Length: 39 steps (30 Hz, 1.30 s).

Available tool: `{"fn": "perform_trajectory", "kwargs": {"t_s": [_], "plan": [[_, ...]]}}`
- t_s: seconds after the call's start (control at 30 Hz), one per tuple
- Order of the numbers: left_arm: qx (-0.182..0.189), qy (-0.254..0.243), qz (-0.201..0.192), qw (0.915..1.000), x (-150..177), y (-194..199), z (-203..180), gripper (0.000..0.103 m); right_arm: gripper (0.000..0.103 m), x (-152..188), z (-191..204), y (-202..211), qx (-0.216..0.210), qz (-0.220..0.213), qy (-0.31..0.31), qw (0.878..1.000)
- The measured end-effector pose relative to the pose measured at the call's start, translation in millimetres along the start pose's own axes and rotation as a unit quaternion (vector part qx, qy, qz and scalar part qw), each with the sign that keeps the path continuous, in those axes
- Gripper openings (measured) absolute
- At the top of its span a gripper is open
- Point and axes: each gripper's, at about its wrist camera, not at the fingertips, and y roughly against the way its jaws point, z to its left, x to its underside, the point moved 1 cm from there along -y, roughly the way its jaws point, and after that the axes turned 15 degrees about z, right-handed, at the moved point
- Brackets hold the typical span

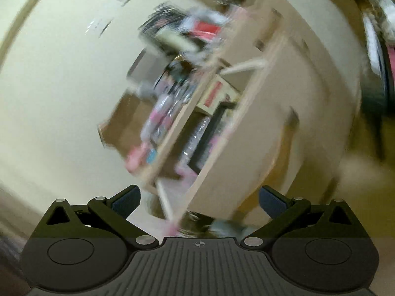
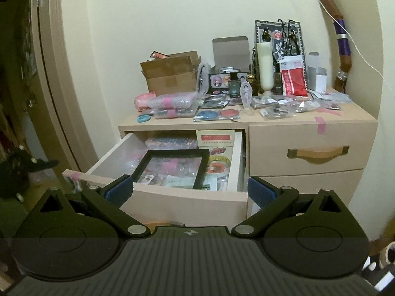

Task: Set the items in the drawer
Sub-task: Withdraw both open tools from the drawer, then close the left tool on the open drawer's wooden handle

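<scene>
The upper left drawer (image 2: 177, 201) of a beige cabinet is pulled out, holding a black picture frame (image 2: 172, 166), bubble-wrapped packets and printed cards. My right gripper (image 2: 188, 190) is open and empty, hovering in front of the drawer's front panel. Small items cover the cabinet top (image 2: 350, 116): a blue ring (image 2: 144, 118), pink wrapped packets (image 2: 170, 101), blue and red discs in bags (image 2: 217, 114), small bottles. In the blurred, tilted left wrist view the same open drawer (image 1: 209, 133) appears ahead of my left gripper (image 1: 198, 201), which is open with nothing between its fingers.
A cardboard box (image 2: 171, 74), a tall cream bottle (image 2: 265, 66), a red-white packet (image 2: 295, 76) and a black hanging organiser (image 2: 284, 39) stand at the back of the top. A shut drawer with a tan handle (image 2: 318, 154) lies right. A door frame (image 2: 49, 74) stands left.
</scene>
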Motion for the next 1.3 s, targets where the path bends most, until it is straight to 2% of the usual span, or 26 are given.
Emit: {"fn": "perform_trajectory", "kwargs": {"t_s": [0.1,0.17,0.27,0.43,0.87,1.0,1.07,1.13,1.17,1.3], "plan": [[-0.051,-0.064,-0.029,0.9962,3,-4,-33,0.103,0.102,7,-3,8,0.002,-0.001,-0.01,1.0],[-0.067,-0.086,-0.041,0.9932,4,-8,-50,0.103,0.102,11,-6,13,0.003,-0.001,-0.017,1.0],[-0.068,-0.08,-0.051,0.9932,1,-16,-63,0.103,0.102,16,-10,18,0.008,0.003,-0.024,1.0],[-0.108,-0.086,-0.062,0.9885,-7,-34,-81,0.103,0.102,22,-17,24,0.01,0.007,-0.039,0.999],[-0.119,-0.113,-0.061,0.9845,-14,-53,-103,0.101,0.102,24,-31,26,0.02,0.014,-0.068,0.997],[-0.139,-0.112,-0.061,0.9821,-14,-59,-105,0.097,0.102,23,-29,24,0.022,0.012,-0.057,0.998],[-0.142,-0.113,-0.06,0.9815,-14,-61,-105,0.089,0.102,21,-28,23,0.021,0.013,-0.053,0.998],[-0.149,-0.116,-0.059,0.9803,-14,-64,-106,0.069,0.102,20,-27,21,0.019,0.014,-0.052,0.998],[-0.148,-0.115,-0.056,0.9807,-15,-66,-106,0.065,0.102,20,-27,21,0.018,0.015,-0.052,0.998],[-0.142,-0.115,-0.053,0.9818,-16,-68,-107,0.065,0.102,18,-28,18,0.019,0.019,-0.047,0.999]]}}
